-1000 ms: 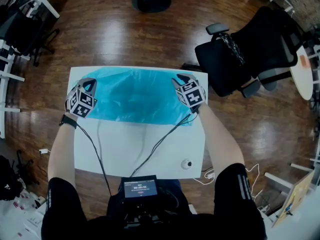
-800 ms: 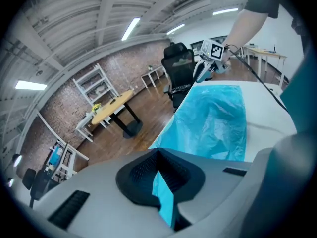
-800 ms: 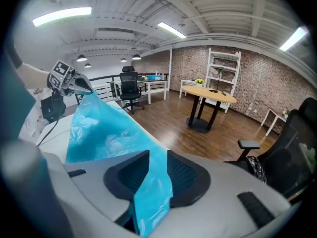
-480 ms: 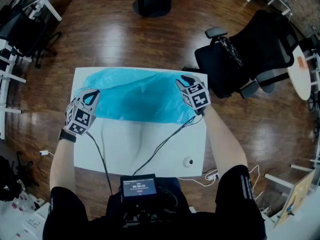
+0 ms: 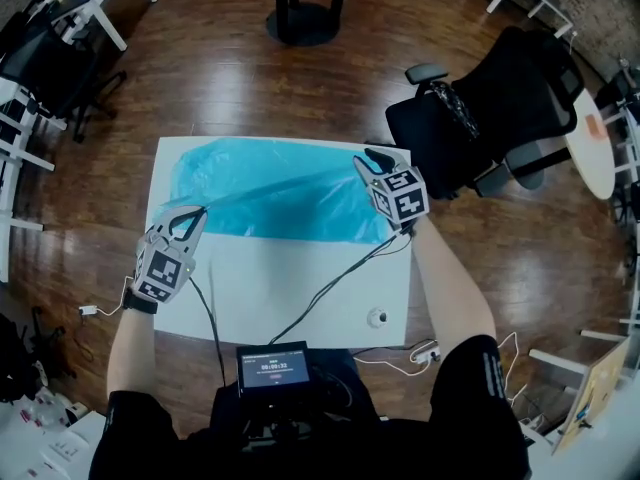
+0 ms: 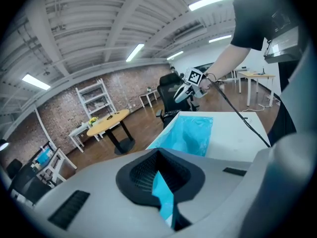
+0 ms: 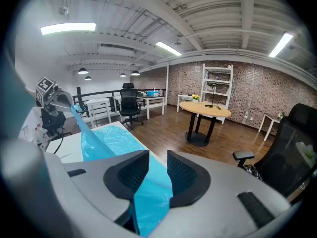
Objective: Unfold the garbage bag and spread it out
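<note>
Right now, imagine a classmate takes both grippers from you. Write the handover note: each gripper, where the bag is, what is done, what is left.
Left gripper: shut on a left edge of the bag, held up off the table.
Right gripper: jaws partly apart with the bag's right corner between them; it appears to grip it.
Bag: blue, across the far half of the white table, with its left part pulled up toward the left gripper.
Done: opened out over most of the table's width.
Left: probably open out any remaining fold, then lay the bag flat.
</note>
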### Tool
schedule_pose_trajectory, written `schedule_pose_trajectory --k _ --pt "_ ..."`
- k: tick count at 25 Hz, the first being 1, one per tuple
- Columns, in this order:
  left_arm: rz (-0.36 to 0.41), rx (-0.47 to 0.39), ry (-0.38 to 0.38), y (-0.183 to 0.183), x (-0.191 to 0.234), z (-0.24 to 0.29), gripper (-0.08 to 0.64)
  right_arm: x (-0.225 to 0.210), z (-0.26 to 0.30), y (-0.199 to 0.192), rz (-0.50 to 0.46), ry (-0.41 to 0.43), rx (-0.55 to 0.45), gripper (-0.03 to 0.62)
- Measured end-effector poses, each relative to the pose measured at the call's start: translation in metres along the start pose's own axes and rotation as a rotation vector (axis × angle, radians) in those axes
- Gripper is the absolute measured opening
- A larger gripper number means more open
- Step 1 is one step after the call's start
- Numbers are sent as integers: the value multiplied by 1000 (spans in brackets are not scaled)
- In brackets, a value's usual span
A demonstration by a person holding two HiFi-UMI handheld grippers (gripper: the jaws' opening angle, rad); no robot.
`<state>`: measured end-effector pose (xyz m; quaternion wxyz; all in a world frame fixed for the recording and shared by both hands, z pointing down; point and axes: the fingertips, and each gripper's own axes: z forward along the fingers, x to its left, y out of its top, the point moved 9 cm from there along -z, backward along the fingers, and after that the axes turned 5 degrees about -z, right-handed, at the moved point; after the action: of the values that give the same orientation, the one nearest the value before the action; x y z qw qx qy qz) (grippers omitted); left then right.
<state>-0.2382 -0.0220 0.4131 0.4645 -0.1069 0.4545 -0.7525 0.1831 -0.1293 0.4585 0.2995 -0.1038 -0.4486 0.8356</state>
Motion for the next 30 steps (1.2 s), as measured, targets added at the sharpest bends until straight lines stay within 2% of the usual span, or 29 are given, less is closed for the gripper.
schedule_pose_trajectory --k 3,9,16,24,30 --pt "11 -21 -15 4 -10 -15 2 4 -14 7 14 -8 -32 144" --pt "-14 -32 -49 -4 -35 -36 2 16 -44 23 64 -7 -88 146" --pt "-52 -41 -74 -15 -60 -55 2 28 -68 30 103 -16 -105 146" --pt "-59 -54 -180 -30 -92 -73 2 53 -57 9 159 58 -11 146" --pt "-68 41 -296 -62 -127 -65 2 77 -28 -26 173 77 89 146"
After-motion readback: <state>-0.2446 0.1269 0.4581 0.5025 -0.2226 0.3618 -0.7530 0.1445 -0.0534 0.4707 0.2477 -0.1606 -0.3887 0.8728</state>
